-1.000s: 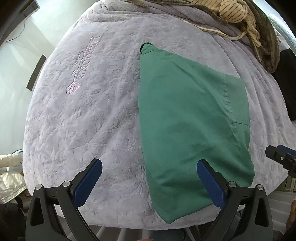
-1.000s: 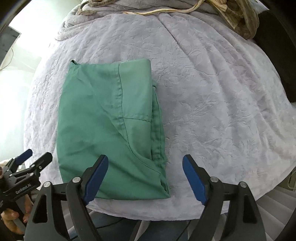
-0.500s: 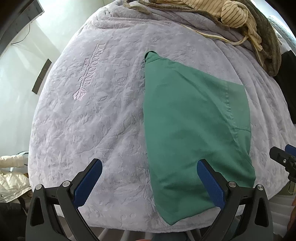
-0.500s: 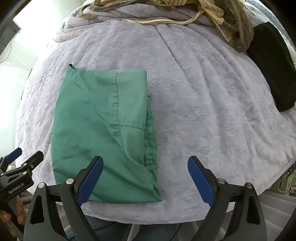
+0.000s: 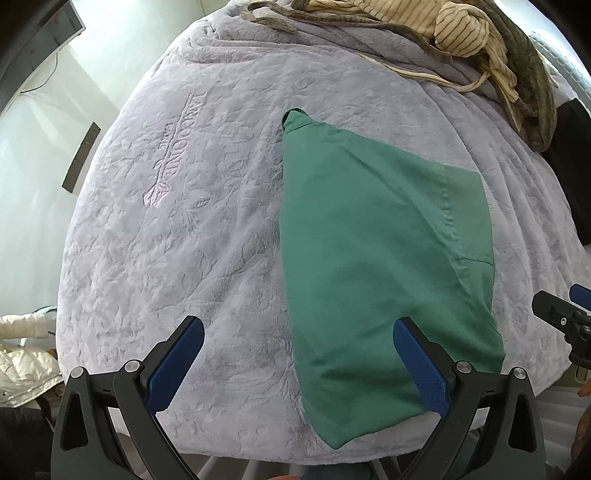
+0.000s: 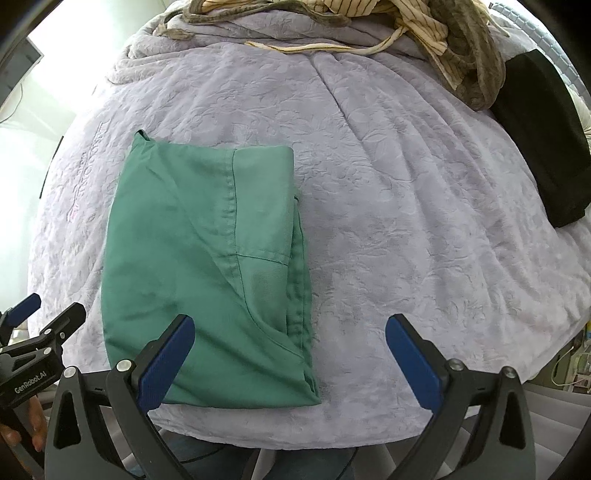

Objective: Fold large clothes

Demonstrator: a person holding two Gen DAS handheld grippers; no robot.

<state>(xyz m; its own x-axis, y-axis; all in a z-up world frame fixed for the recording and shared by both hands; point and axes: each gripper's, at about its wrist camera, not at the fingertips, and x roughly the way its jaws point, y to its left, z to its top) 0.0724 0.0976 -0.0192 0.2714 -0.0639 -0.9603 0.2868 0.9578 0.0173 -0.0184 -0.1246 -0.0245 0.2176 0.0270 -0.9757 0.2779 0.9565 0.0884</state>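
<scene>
1. While both tools hang above the bed's near edge, the left gripper [image 5: 297,360] has its jaws spread wide and holds nothing; its blue pads [image 5: 176,363] frame bare blanket on one side and green cloth on the other.
2. Equally wide apart are the jaws of the right gripper [image 6: 290,356], also with nothing in them (its left pad overlaps the green cloth's near edge in its own view, though whether it touches I cannot tell).
3. Folded into a rough rectangle, the green garment [image 6: 207,269] lies flat on the lavender blanket [image 6: 406,206], toward 9 o'clock of centre in the right wrist view and toward 3 o'clock in the left wrist view [image 5: 373,258].
4. A stitched seam runs down the garment's top layer, and stacked folded edges show along its side at 3 o'clock in the right wrist view.
5. An embroidered logo [image 5: 171,151] sits on the blanket at 9 o'clock of the garment.
6. Striped and olive clothes [image 6: 424,33] are heaped at 12 o'clock, well apart from the green one.
7. A black folded item [image 6: 543,147] rests at 2 o'clock near the bed's edge.
</scene>
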